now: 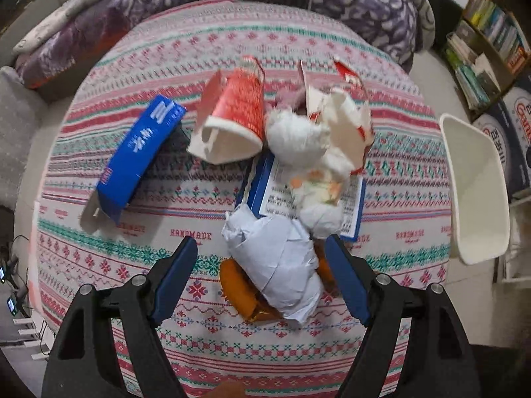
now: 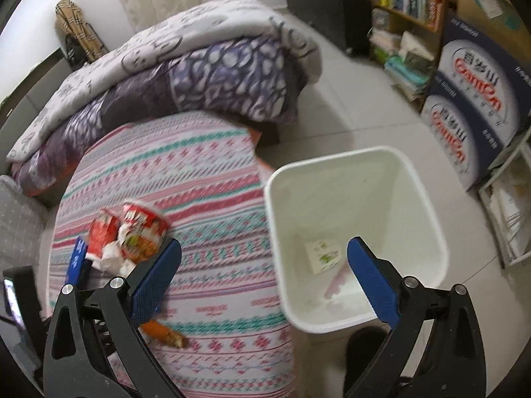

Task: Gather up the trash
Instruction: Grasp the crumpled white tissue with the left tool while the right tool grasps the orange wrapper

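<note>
Jaws of both grippers gape above the patterned tablecloth beside a tiled floor

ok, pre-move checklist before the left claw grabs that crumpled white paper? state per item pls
1. Left claw open: ok, jaws spread wide with nothing gripped.
2. Crumpled white paper between the jaws: ok, it lies between the two fingers.
3. Paper free of other trash: not ok, it lies on an orange wrapper and its far end meets the blue-edged printed box.
4. Right claw empty: ok, open, nothing held.
5. White bin open to drop into: ok, mouth uncovered, only a small packet at the bottom.
6. Height of the left claw above the tablecloth: cannot tell.
</note>
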Motion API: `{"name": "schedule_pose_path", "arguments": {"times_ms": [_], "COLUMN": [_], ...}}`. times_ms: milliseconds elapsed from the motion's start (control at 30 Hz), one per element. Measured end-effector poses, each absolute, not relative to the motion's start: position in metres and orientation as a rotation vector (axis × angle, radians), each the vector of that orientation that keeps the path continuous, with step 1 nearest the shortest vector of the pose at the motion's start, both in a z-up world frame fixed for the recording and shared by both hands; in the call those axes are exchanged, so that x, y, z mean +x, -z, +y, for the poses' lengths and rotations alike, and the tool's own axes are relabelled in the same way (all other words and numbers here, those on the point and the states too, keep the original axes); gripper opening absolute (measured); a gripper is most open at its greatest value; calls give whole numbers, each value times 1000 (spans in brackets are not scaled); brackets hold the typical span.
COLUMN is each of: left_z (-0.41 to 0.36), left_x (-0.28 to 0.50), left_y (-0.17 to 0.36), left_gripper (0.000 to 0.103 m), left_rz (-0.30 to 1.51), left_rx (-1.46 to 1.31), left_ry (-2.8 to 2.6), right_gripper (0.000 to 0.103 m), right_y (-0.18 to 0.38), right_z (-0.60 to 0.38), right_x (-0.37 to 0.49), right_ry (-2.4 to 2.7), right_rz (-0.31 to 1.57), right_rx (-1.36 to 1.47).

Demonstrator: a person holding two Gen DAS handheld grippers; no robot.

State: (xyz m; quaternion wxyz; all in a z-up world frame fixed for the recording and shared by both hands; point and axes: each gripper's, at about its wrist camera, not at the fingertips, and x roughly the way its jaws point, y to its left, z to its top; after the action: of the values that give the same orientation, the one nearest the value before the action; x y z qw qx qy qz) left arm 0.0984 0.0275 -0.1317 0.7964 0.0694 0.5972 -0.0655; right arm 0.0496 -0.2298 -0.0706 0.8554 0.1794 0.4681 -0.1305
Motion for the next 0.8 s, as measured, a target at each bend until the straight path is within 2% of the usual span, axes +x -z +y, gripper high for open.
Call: {"name": "schedule_pose_path", "arguments": {"times_ms": [100, 200, 267, 367, 700, 800], "left_z": [23, 22, 22, 27, 72, 88], "left_x": [102, 103, 104, 102, 91, 92], "left_y": [140, 146, 150, 146, 107, 99], "left_gripper": [76, 68, 56, 52, 52, 52], "left_rz": [1294, 1290, 1296, 1277, 1210, 1194], "left_rx": [173, 192, 198, 198, 125, 88], "left_ry": [157, 173, 187, 206, 225, 192], "right_gripper": [96, 96, 96, 96, 95, 92], "right_y": [79, 87, 93, 103, 136, 149], "right_z": [-217, -204, -194, -177, -112, -93], "right_x": [56, 61, 64, 69, 69, 69], "right_ry": [242, 203, 170, 91, -145, -187], "right_rz": [1021, 1059, 1086, 1139, 1266, 1299], "right_rx": [380, 365, 347, 318, 69, 1]}}
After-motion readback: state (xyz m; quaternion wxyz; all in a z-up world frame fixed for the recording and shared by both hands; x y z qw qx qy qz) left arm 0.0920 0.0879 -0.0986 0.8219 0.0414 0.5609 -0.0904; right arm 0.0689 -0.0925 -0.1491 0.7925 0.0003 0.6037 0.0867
